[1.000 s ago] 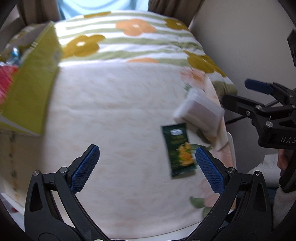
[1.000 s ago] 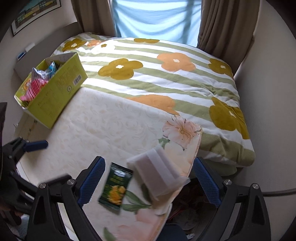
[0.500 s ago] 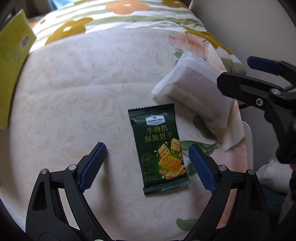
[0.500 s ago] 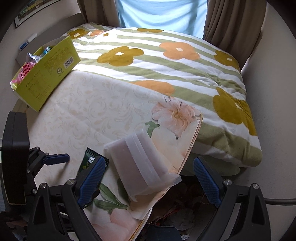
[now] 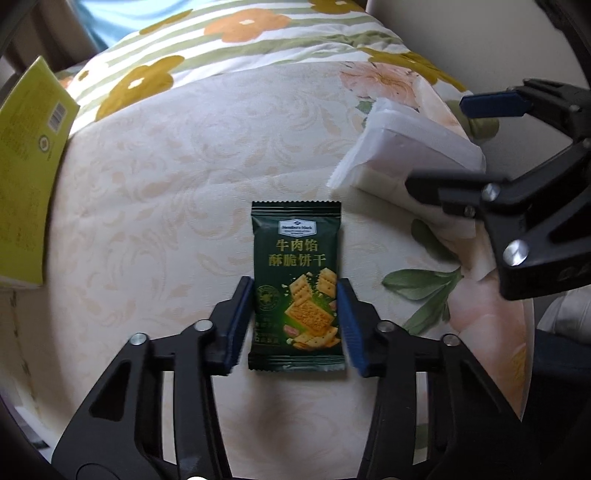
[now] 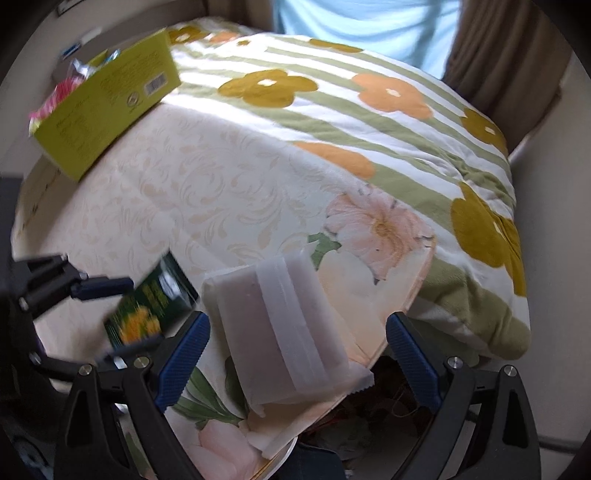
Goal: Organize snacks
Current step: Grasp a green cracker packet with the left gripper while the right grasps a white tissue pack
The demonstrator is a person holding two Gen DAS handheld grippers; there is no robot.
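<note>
A bedroom in a home is shown. A bed is covered with a cream patterned sheet, and a quilt with green stripes and orange and mustard flowers is laid over its far part. Brown curtains are hung beside a pale blue window blind, and plain light walls are seen beside the bed.

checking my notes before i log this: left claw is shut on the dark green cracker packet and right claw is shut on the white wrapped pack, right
Not quite. The right claw is open: the right wrist view shows its pads apart on either side of the white wrapped pack, not pressing it. The left claw is indeed shut on the dark green cracker packet.
</note>
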